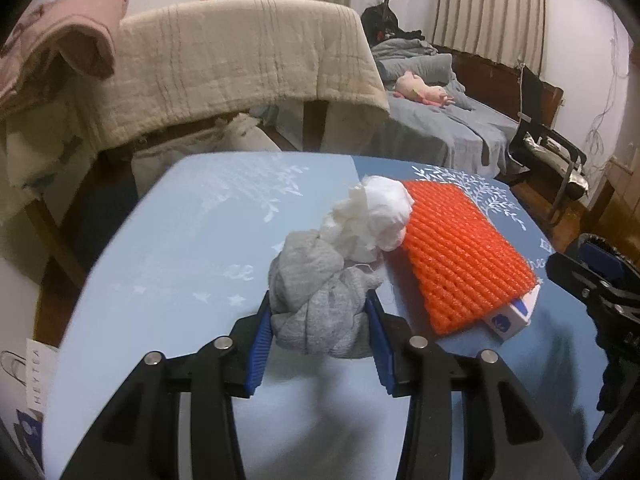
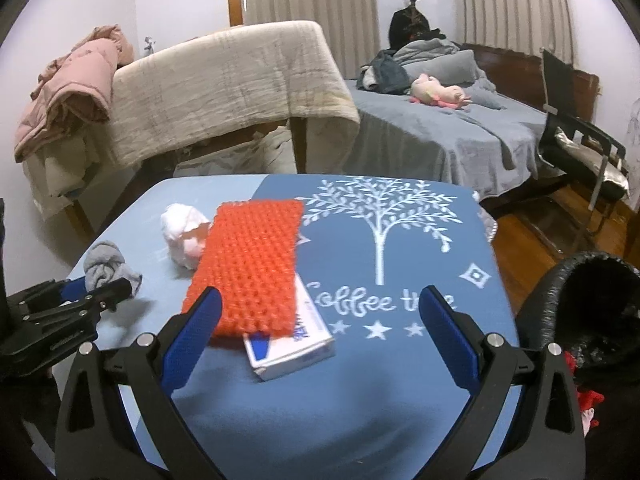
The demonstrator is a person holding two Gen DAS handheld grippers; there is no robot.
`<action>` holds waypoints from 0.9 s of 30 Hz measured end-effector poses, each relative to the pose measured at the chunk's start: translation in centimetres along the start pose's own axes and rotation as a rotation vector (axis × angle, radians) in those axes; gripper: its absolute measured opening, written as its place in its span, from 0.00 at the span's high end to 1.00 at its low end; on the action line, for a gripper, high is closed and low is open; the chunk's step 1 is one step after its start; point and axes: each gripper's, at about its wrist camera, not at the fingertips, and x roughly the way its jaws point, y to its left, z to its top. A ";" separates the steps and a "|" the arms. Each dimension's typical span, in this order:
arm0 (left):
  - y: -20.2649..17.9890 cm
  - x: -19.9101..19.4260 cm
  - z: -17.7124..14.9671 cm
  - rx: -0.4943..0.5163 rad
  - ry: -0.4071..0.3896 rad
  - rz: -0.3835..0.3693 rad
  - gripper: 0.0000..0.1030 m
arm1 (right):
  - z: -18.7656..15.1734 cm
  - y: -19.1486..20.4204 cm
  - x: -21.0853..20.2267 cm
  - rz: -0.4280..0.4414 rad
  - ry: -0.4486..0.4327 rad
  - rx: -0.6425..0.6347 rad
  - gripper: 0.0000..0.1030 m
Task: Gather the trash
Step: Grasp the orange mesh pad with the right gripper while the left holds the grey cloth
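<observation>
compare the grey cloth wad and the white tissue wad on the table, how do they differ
The grey cloth wad is soft grey knit fabric; the white tissue wad looks like crumpled paper.
The grey cloth wad is clamped between the left gripper pads; the white tissue wad lies free on the blue tablecloth.
The white tissue wad rests against the orange foam net; the grey cloth wad sits clear of it.
Both are scrunched into loose balls.

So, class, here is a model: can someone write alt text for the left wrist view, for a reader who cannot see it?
The left tongs pinch a crumpled grey cloth over a blue table. Just beyond it lie a white tissue wad and an orange foam net over a small white box, with a bedroom behind.
</observation>
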 end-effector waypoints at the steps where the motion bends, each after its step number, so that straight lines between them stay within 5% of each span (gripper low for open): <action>1: 0.1 0.0 0.0 0.002 -0.004 0.005 0.58 | 0.1 0.3 0.3 0.006 0.004 -0.003 0.10; 3: 0.4 0.0 0.1 -0.007 -0.011 0.009 0.58 | 0.2 1.0 0.9 0.024 0.020 -0.015 0.20; 16: 0.8 0.1 0.2 -0.018 -0.033 0.026 0.58 | -0.2 3.3 4.1 0.080 0.104 -0.060 0.45; 27: 0.6 -0.2 0.3 -0.017 -0.031 0.016 0.58 | 0.3 3.7 3.0 0.174 0.106 -0.056 0.86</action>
